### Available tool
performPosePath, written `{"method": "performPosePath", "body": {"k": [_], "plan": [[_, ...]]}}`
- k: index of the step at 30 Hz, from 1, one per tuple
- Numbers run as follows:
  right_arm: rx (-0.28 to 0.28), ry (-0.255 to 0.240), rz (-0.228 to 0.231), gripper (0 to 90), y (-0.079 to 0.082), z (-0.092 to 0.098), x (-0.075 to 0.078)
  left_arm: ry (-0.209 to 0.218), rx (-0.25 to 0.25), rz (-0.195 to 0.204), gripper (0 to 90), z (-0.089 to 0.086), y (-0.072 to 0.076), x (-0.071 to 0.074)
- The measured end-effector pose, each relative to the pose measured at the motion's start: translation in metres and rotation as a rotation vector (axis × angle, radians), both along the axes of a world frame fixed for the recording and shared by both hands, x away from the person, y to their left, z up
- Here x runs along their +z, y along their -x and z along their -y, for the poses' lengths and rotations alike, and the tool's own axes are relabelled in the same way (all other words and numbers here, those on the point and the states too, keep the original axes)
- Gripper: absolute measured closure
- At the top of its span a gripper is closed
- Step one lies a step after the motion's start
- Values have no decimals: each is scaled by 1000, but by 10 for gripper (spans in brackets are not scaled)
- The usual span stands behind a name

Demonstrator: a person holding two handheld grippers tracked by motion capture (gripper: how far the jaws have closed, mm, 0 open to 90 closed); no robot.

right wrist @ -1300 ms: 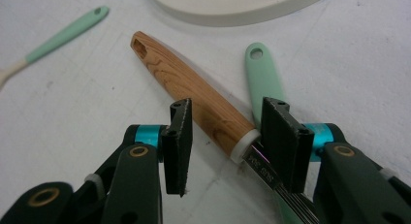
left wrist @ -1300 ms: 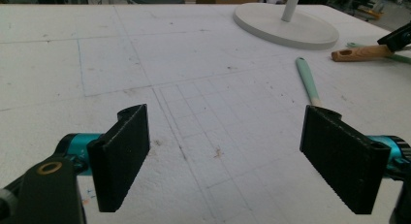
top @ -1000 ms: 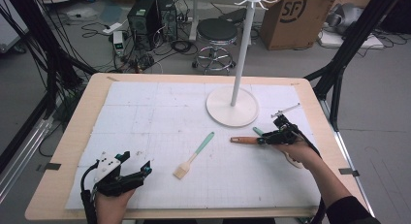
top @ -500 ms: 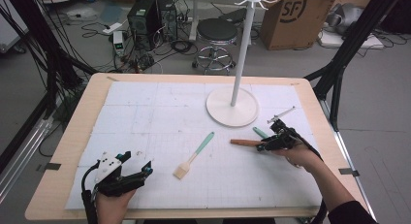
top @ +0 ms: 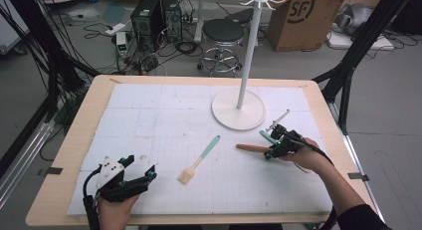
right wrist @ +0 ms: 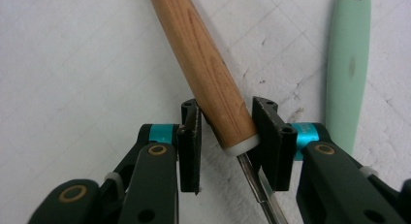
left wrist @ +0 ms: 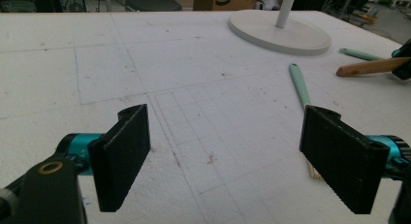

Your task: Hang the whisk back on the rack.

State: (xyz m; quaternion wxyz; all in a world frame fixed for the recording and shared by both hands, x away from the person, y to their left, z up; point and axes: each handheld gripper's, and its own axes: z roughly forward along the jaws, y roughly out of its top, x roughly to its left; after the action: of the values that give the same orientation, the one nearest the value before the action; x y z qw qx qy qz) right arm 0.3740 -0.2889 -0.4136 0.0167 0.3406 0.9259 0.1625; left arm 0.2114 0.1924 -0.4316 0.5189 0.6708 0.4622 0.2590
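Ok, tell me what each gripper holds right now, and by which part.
The right gripper, its jaws just closing, clamps the wooden-handled metal tool at the handle's thick end, by the white collar. The left gripper is open, holding nothing.

Black jaws point(right wrist: 228, 146), teal collars, seemingly dark sleeve point(top: 361, 217)

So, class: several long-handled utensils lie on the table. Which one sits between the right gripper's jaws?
The wooden-handled utensil, brown with a metal shank, lies between the right gripper's closing jaws. The mint-handled brush and the other mint handle lie outside them.
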Motion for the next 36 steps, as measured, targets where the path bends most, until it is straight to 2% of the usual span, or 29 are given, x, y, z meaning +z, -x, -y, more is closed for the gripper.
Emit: {"method": "performPosePath", "body": {"k": [2, 3, 4, 5, 6, 10, 13, 17, 24, 25, 28, 29, 34, 36], "plan": [[20, -1, -5, 691, 1, -1, 0, 2, 5, 0, 191, 0, 0, 0], [33, -6, -20, 738, 1, -1, 0, 1, 4, 1, 191, 0, 0, 0], [40, 3, -26, 740, 2, -2, 0, 1, 5, 0, 191, -1, 0, 0], [42, -12, -34, 744, 2, -2, 1, 1, 4, -1, 191, -1, 0, 0], [55, -12, -24, 745, 4, -3, 1, 4, 3, -1, 191, 0, 0, -1], [48, -66, -47, 745, 3, -1, 5, 4, 4, -1, 192, 0, 0, 0], [15, -106, -51, 745, 2, 4, 9, 5, 3, -1, 192, 0, 0, 0], [-19, -175, -39, 745, 1, 12, 18, 3, 2, -3, 192, 0, 0, -1], [-90, -361, -18, 745, -4, 24, 31, 3, 8, -1, 192, 0, 0, 0], [-102, -382, -29, 745, -5, 26, 32, 1, 8, 0, 192, 0, 0, 0], [-115, -418, -28, 745, -6, 27, 33, -2, 8, -2, 192, -1, 0, 0], [-120, -435, -41, 745, -6, 28, 34, 0, 8, -3, 192, -1, 0, 0], [-149, -558, -35, 745, -7, 31, 35, 2, 8, -2, 192, -1, 0, 0], [-150, -562, -28, 745, -7, 30, 35, 2, 8, -2, 192, -1, 0, 0]]}}
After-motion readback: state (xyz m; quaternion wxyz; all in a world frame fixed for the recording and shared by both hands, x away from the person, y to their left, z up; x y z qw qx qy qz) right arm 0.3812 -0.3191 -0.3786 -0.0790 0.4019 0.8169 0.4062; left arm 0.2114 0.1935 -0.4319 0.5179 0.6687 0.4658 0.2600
